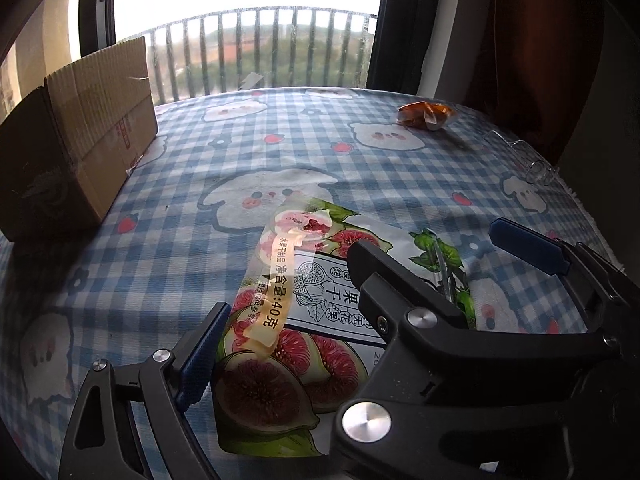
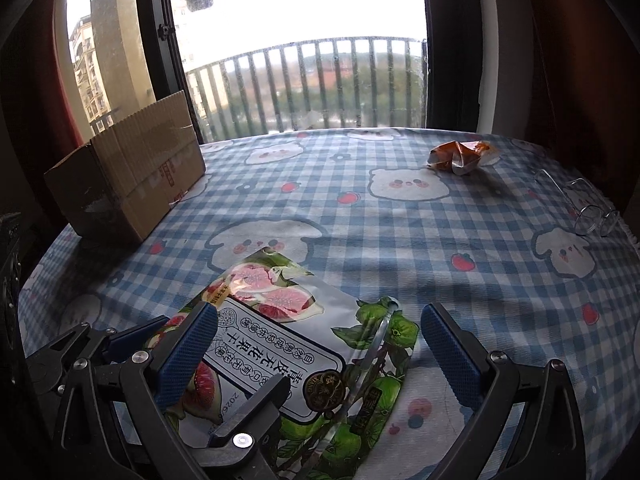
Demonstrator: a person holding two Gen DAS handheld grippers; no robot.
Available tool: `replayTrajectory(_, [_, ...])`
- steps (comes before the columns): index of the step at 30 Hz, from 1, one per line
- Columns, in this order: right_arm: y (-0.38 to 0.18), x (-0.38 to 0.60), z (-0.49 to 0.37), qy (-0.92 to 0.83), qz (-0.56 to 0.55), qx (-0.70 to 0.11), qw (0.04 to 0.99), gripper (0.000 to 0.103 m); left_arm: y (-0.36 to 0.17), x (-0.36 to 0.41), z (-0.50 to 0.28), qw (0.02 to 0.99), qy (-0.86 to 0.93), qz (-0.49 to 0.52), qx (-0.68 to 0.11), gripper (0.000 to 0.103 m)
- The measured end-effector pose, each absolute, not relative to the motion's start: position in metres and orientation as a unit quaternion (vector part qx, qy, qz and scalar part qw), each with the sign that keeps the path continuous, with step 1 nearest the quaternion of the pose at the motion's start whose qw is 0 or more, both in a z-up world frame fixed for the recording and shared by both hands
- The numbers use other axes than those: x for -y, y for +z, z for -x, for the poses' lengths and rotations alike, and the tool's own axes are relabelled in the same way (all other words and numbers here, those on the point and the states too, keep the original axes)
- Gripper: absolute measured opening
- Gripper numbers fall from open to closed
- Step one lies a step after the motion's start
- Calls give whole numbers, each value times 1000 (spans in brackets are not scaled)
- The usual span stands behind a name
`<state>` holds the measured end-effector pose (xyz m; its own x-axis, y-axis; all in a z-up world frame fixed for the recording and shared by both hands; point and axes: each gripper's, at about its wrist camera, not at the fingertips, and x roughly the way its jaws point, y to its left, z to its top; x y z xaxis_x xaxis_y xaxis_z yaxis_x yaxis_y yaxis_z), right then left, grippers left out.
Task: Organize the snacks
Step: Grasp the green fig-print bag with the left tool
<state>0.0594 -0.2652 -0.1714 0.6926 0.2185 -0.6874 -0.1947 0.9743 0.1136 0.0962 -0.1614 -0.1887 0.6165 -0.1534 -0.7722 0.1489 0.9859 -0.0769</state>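
Left wrist view: cardboard box (image 1: 80, 128) at the desk's (image 1: 320, 152) left edge, contents hidden. My left tongs (image 1: 360, 276) gape over the glossy fig snack bag (image 1: 288, 300).

Right wrist view: my right tongs (image 2: 320, 344), spread wide, straddle the bag (image 2: 304, 340) at the near edge; an orange packet (image 2: 460, 156) lies far right.

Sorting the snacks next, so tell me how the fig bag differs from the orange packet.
The fig bag lies flat and smooth near the grippers; the orange packet sits crumpled at the far right of the table. The fig bag looks much larger, printed with figs and leaves; the orange packet is small and plain orange. Both rest on the checked tablecloth.
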Motion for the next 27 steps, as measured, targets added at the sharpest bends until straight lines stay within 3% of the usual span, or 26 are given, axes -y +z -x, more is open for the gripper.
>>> replayTrajectory(4, [-182,265,-66,115,-25,-392,912,103,-191,163,-98,902,-72,-7,-427,81])
replayTrajectory(6, [-184,263,-70,119,-29,-398,909,103,-187,164,-98,911,-55,-20,-409,65])
replayTrajectory(8, [-184,263,-75,121,-33,-398,909,103,-185,161,-105,912,-49,-19,-406,57])
replayTrajectory(12, [-183,262,-90,119,-39,-401,907,103,-185,156,-123,910,-40,-7,-413,50])
replayTrajectory(19, [-183,271,-123,107,-45,-411,904,103,-186,157,-160,895,-38,4,-444,41])
replayTrajectory(25, [-163,276,-149,105,-25,-388,915,103,-170,169,-188,889,-67,-1,-453,44])
replayTrajectory(27, [-155,277,-159,102,-15,-379,920,103,-165,173,-198,890,-68,-1,-451,51])
